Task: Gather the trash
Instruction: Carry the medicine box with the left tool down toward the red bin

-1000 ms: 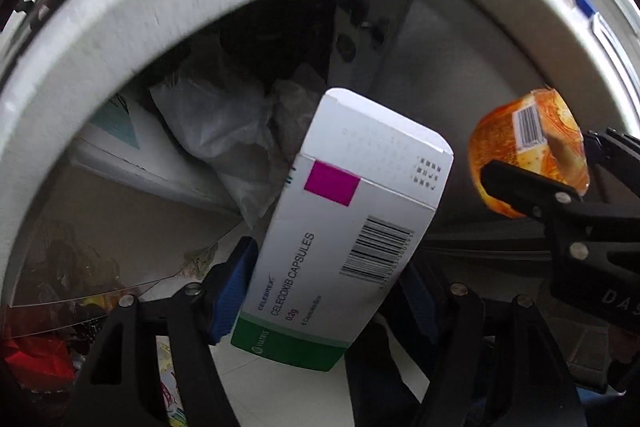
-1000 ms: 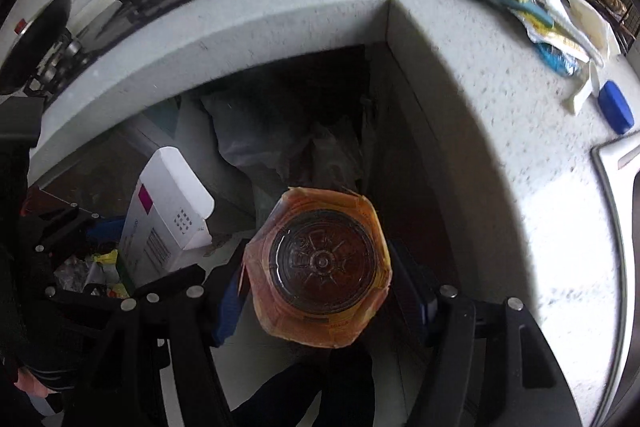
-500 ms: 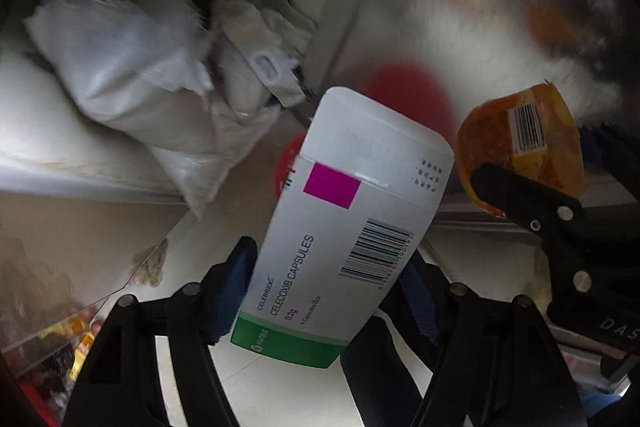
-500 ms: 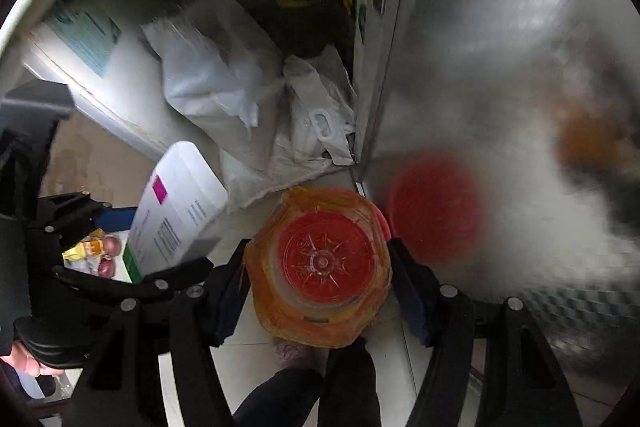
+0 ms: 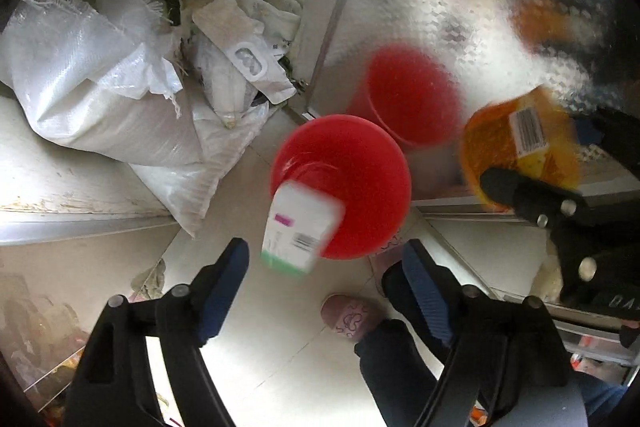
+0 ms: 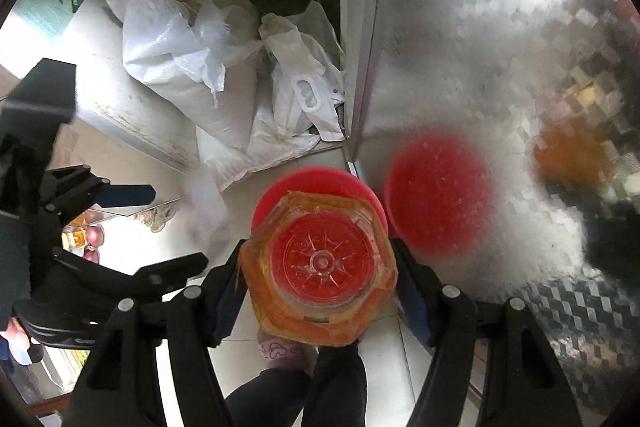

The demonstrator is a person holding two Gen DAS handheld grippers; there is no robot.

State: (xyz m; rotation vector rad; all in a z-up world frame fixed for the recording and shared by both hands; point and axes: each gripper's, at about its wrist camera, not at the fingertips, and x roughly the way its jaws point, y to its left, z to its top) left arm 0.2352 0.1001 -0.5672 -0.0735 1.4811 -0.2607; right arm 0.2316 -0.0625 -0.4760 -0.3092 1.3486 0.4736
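Observation:
A white medicine box [image 5: 298, 227] with a magenta square is in mid-air, blurred, over the near rim of a round red bin [image 5: 360, 155] on the floor. My left gripper [image 5: 325, 250] hangs above it. Its jaws are opening, and nothing is between the blue pads. In the right wrist view the box [image 6: 204, 203] is a white smear beside the left gripper [image 6: 160, 227]. My right gripper [image 6: 318, 275] points down over the bin [image 6: 280, 183]. It holds an orange plastic jar [image 6: 320, 267], with its jaws easing open and the pads against the jar's sides. The jar [image 5: 520, 147] also shows at the right of the left wrist view.
White woven sacks [image 5: 100, 87] and a plastic bag [image 5: 240, 59] are piled left of the bin, in a dark recess. A shiny patterned metal door [image 5: 460, 7] stands right of the bin and mirrors it in red. A person's slippered foot [image 5: 352, 315] and dark trouser leg stand on the pale tiles.
Both grippers have dropped from counter height to just above the floor. The left jaws have widened and the medicine box has slipped out and falls toward the red bin. The jar stays gripped.

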